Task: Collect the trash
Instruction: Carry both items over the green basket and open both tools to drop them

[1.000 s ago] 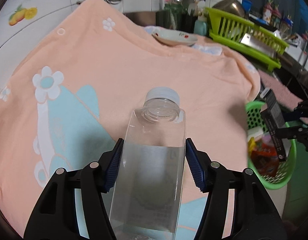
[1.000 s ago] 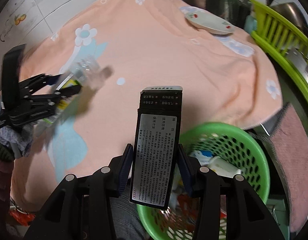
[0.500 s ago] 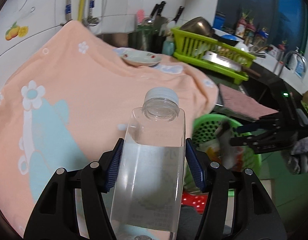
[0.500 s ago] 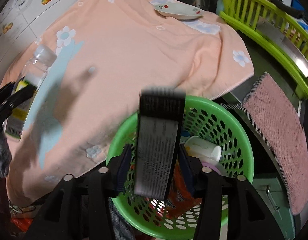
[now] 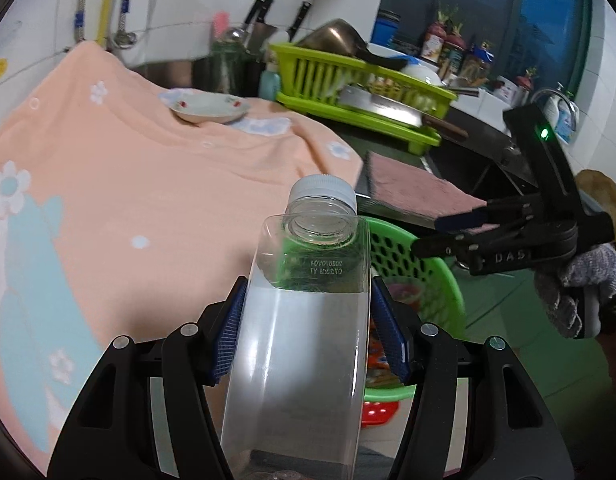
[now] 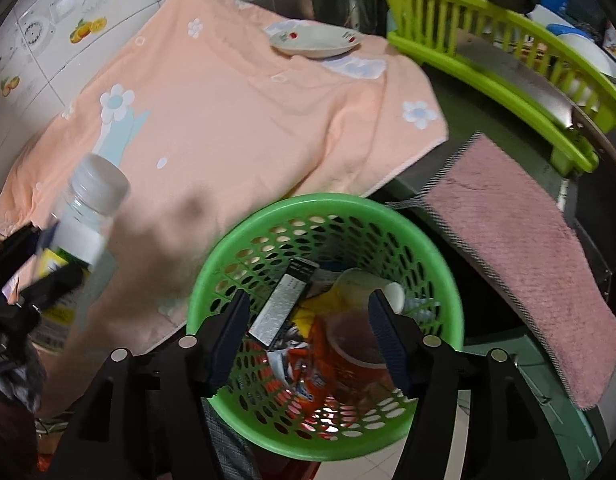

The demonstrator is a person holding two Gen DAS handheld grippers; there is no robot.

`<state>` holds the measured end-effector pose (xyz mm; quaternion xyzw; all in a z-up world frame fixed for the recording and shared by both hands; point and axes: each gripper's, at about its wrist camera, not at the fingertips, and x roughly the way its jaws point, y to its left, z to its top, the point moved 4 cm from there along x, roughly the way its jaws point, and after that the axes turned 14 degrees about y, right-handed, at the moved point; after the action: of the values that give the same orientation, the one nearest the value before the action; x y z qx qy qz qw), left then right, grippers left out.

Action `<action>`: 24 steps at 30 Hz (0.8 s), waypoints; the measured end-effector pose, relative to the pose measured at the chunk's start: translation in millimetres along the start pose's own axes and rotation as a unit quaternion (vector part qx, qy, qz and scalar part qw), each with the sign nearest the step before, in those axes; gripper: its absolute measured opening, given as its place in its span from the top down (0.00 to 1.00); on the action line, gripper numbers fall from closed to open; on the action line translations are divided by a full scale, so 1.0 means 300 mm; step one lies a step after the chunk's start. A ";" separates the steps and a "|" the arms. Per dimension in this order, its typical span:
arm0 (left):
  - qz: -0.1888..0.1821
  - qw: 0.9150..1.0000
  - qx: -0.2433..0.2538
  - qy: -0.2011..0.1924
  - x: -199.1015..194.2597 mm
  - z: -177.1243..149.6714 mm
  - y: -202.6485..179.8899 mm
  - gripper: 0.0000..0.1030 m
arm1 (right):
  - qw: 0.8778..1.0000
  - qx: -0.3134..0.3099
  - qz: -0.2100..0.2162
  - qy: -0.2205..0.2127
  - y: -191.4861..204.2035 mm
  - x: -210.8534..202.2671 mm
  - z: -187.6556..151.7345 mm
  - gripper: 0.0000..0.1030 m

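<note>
While my right gripper [image 6: 308, 332] is opening, empty, above the green basket [image 6: 448, 276] where the black box [image 6: 281, 304] lies, my left gripper [image 5: 308, 332] clamps the clear bottle [image 5: 303, 340], not yet binned.

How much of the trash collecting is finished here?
Done: the black box lies in the green basket among wrappers, and the right claw above it is opening, empty. In hand: the left claw grips a clear bottle. Left: binning that bottle.

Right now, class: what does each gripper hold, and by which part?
The left gripper holds the clear bottle by its flat sides, below the shoulder. The right gripper holds nothing; its jaws are opening over the green basket.
</note>
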<state>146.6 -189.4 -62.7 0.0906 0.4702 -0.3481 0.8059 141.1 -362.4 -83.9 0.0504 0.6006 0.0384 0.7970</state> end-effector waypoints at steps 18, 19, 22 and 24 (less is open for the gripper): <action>-0.016 0.999 -0.010 0.035 0.233 0.027 -0.143 0.41 | 0.999 0.018 -0.017 -0.041 -0.115 -0.094 -0.079 0.26; -0.019 0.999 -0.011 0.035 0.243 0.027 -0.146 0.40 | 0.999 0.019 -0.018 -0.045 -0.117 -0.097 -0.084 0.25; -0.028 0.999 -0.019 0.024 0.250 0.027 -0.151 0.28 | 0.998 0.019 -0.024 -0.057 -0.115 -0.108 -0.098 0.21; -0.037 0.999 -0.024 0.020 0.247 0.025 -0.150 0.28 | 0.997 0.018 -0.031 -0.064 -0.109 -0.115 -0.107 0.18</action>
<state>146.1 -261.7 -111.4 0.0610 0.4978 -0.3642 0.7847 100.7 -397.8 -64.0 0.0482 0.5501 -0.0003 0.8337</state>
